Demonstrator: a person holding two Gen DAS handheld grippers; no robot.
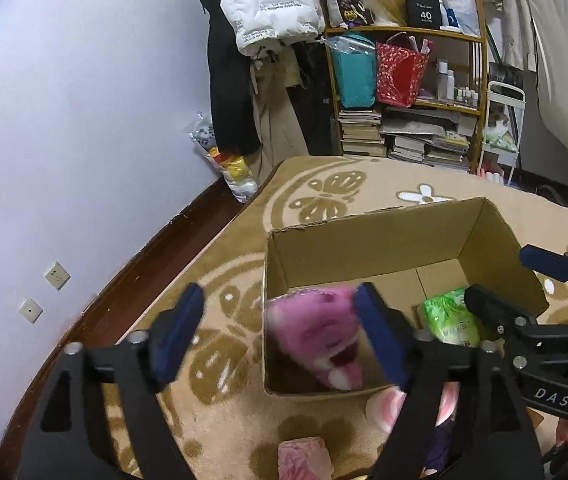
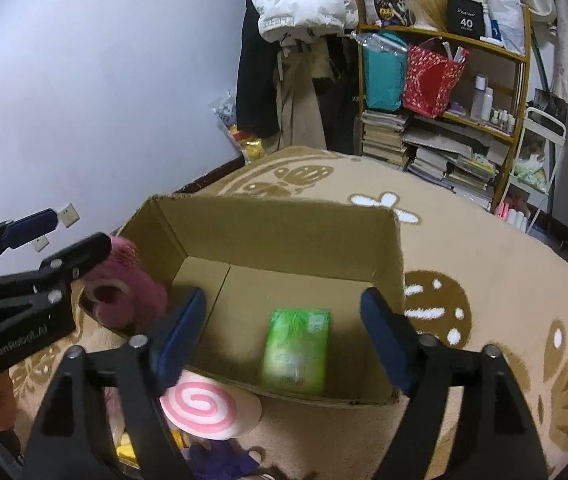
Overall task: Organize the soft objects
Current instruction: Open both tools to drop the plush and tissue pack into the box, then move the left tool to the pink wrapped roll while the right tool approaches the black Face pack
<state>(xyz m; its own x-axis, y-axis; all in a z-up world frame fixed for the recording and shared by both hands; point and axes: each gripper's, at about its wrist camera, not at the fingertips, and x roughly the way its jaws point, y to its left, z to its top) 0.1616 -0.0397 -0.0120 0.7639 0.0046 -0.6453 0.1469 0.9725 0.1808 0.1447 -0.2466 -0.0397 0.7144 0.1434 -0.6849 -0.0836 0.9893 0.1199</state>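
An open cardboard box stands on the rug. A green soft pack lies on its floor. A pink plush toy is at the box's near left corner, blurred, not gripped. My left gripper is open, its fingers wide apart around the plush. My right gripper is open and empty above the box's near edge, over the green pack. A pink-and-white swirl cushion lies in front of the box.
A pink soft item and a purple item lie on the patterned rug near me. A yellow item sits by the swirl cushion. A cluttered wooden shelf and hanging clothes stand at the far wall.
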